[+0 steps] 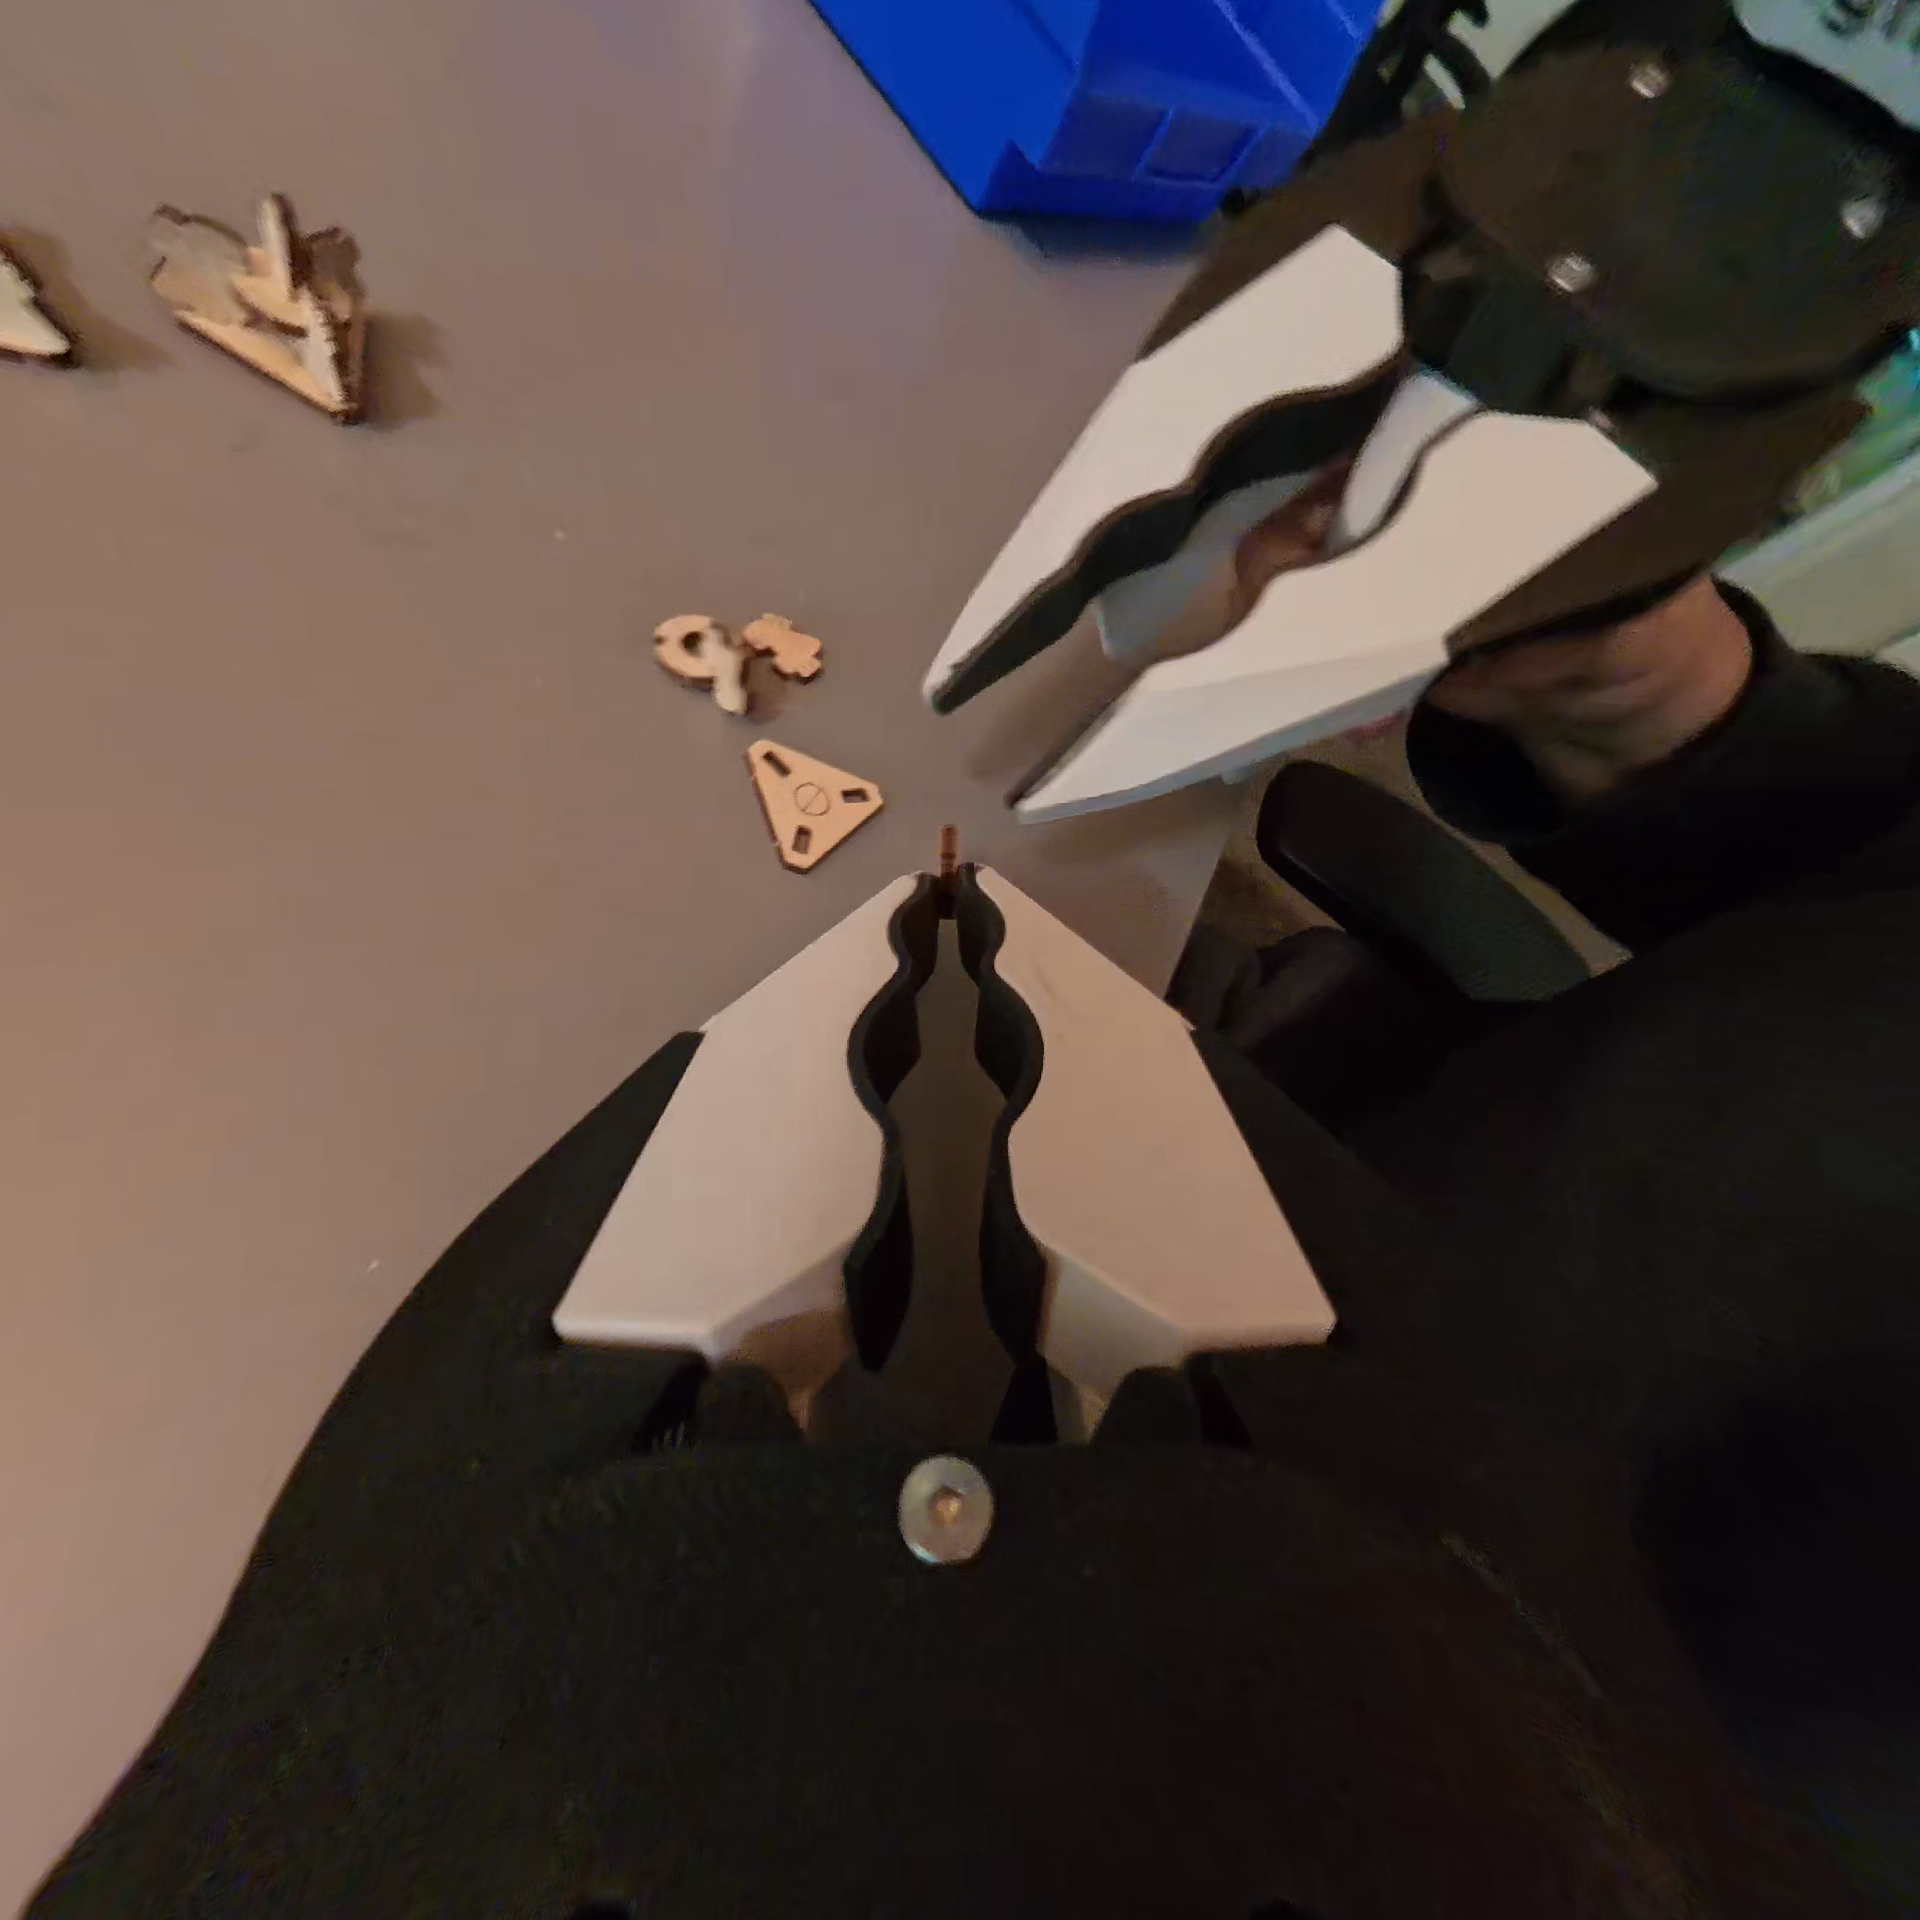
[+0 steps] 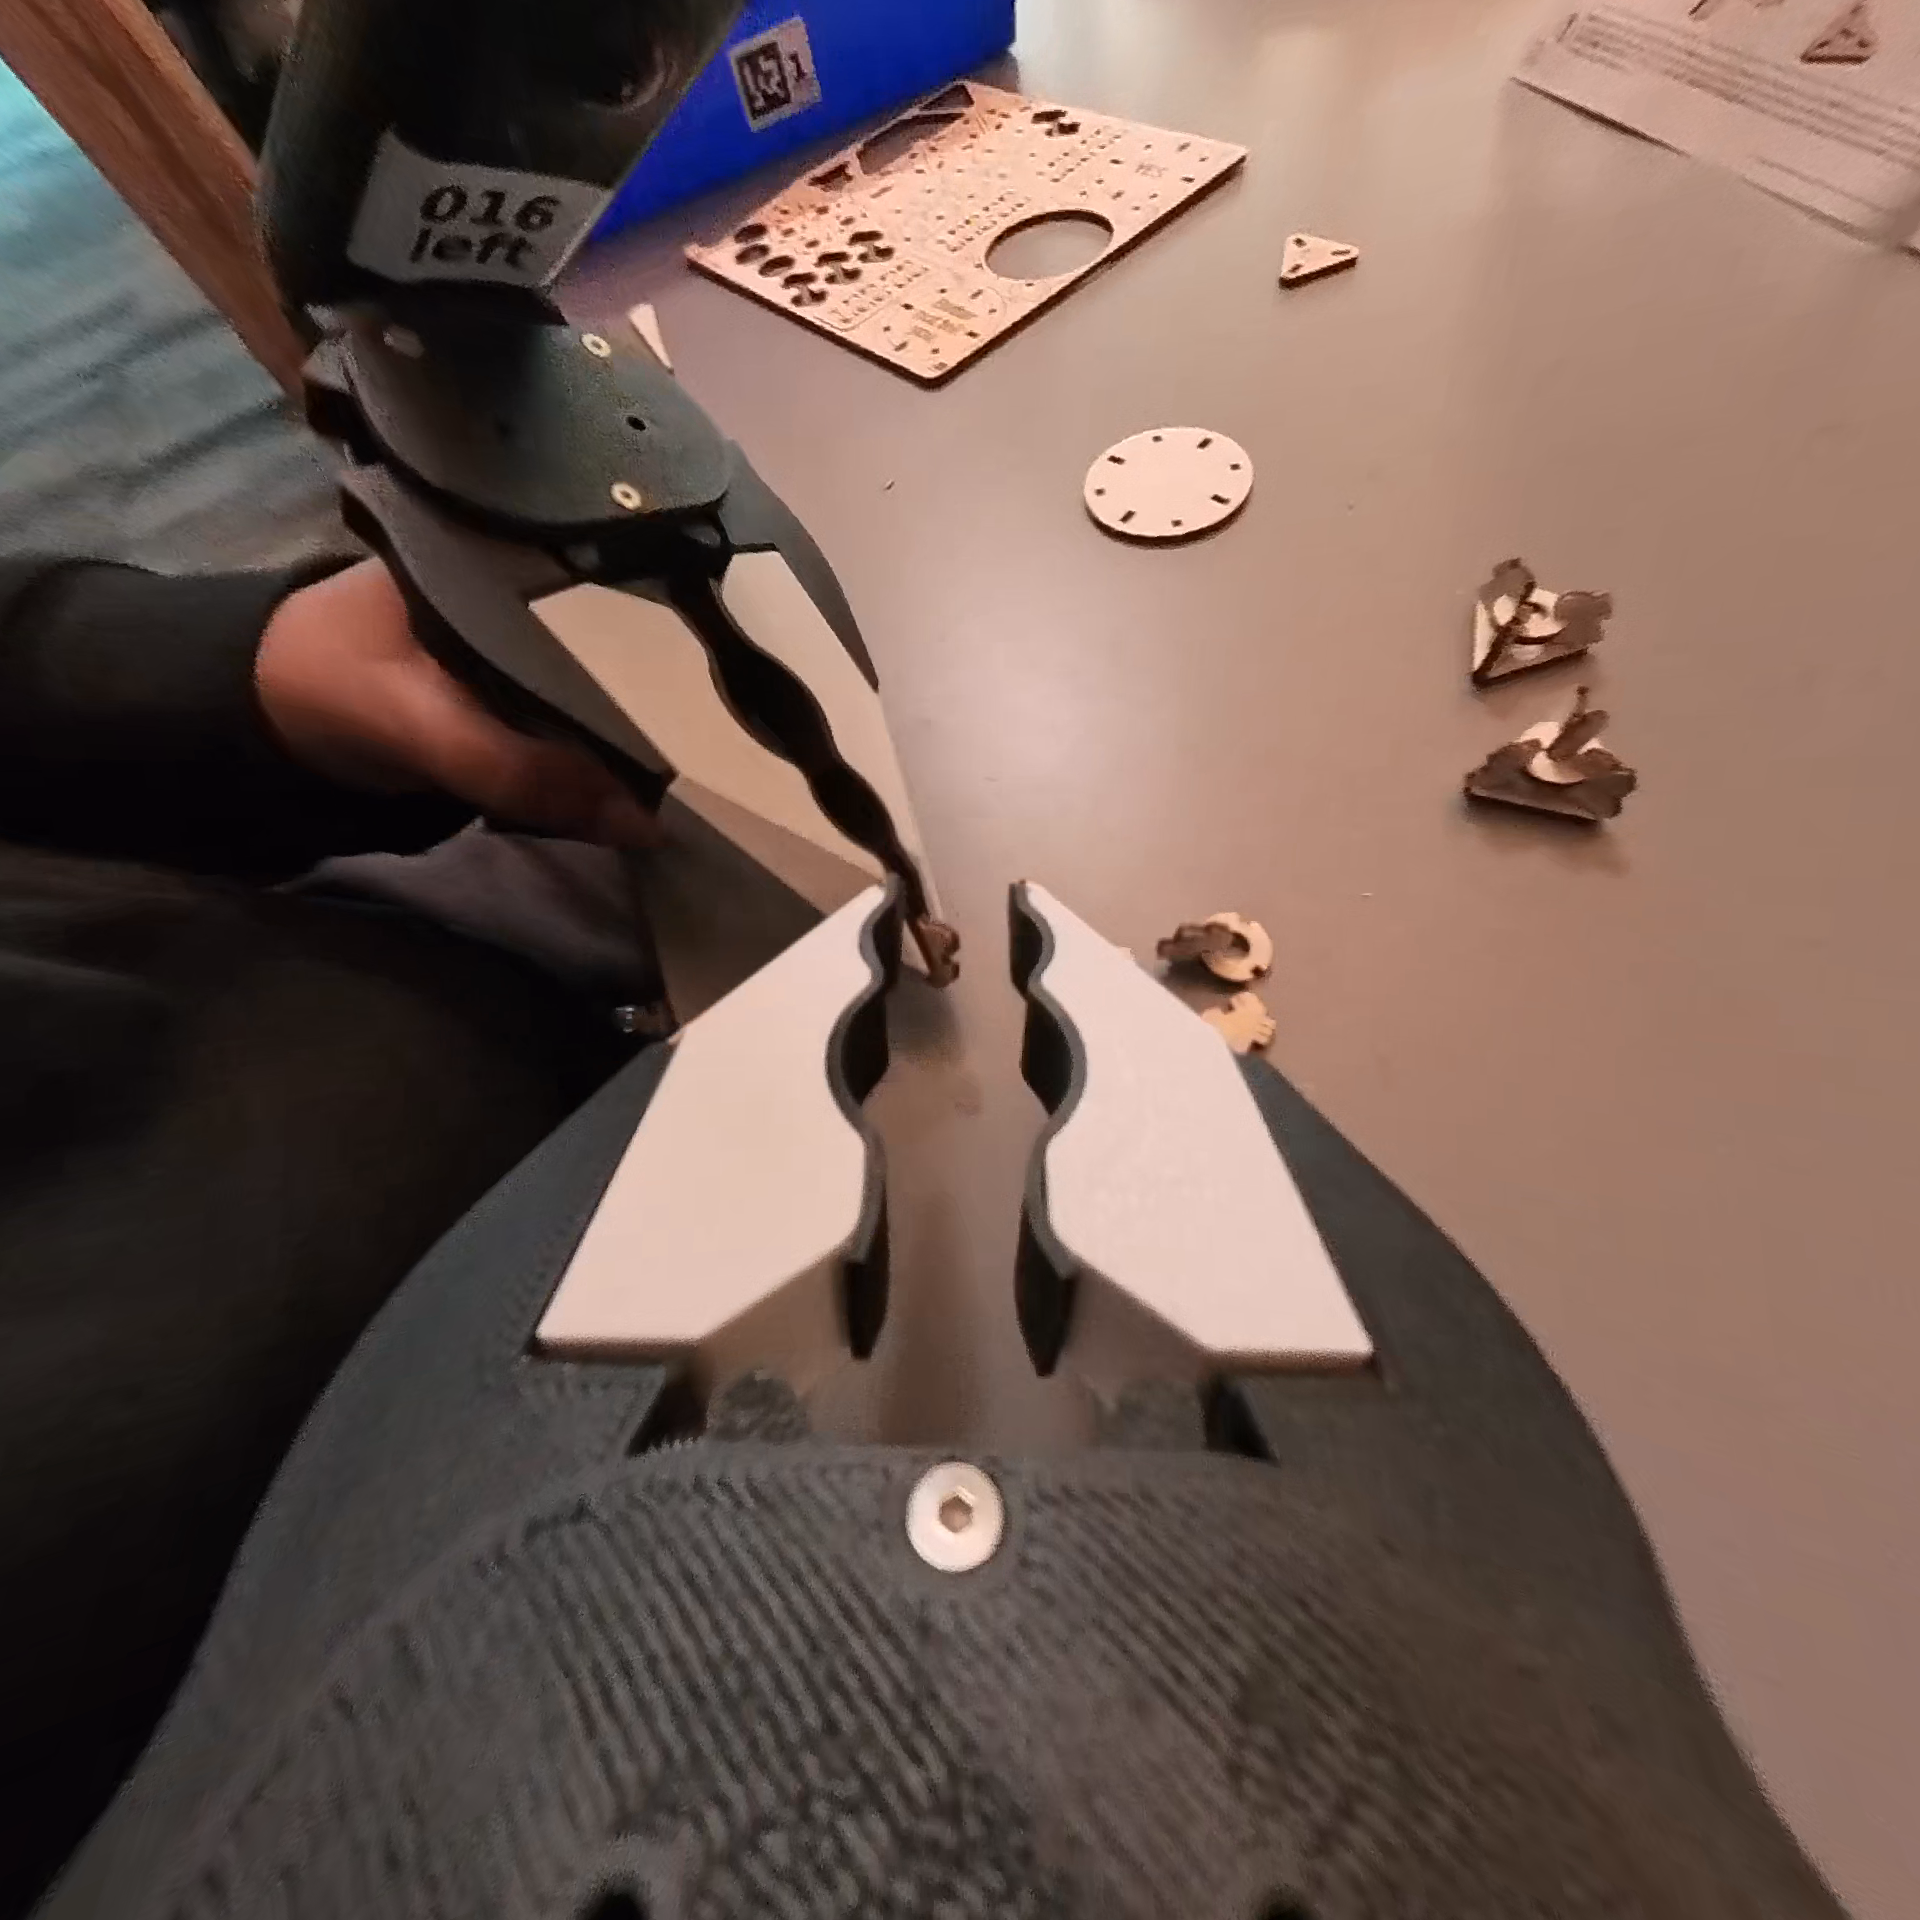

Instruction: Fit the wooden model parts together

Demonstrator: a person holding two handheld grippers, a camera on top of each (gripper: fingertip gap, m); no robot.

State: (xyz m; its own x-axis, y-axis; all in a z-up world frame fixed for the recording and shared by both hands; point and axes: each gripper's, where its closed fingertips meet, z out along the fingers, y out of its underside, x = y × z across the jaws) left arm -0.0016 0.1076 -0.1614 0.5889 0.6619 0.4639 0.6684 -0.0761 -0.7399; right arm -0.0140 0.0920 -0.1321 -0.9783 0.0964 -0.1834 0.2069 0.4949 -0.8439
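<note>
A small brown wooden piece is being pinched edge-on between the closed fingertips of the left gripper, just above the centre of the left wrist view; both dark pads are being pressed against it, and its end is being left sticking out past the tips. In the right wrist view the same piece is being shown at the centre, hanging from the tip of the left gripper, which is being reached down from the upper left. The right gripper is being held partly open around that spot, with nothing gripped: the piece is being kept close by the left fingertip, while a clear gap is being left toward the other fingertip. In the left wrist view the right gripper is being shown coming in from the upper right, its tips parted and blurred. On the grey table, a flat triangular wooden plate with slots is lying just left of the pinched piece, and two small curved wooden bits are lying above it. Toward the upper left, an assembled wooden figure is being shown standing. In the upper part of the right wrist view, a round wooden disc, a cut-out wooden sheet and a blue bin are being shown.
</note>
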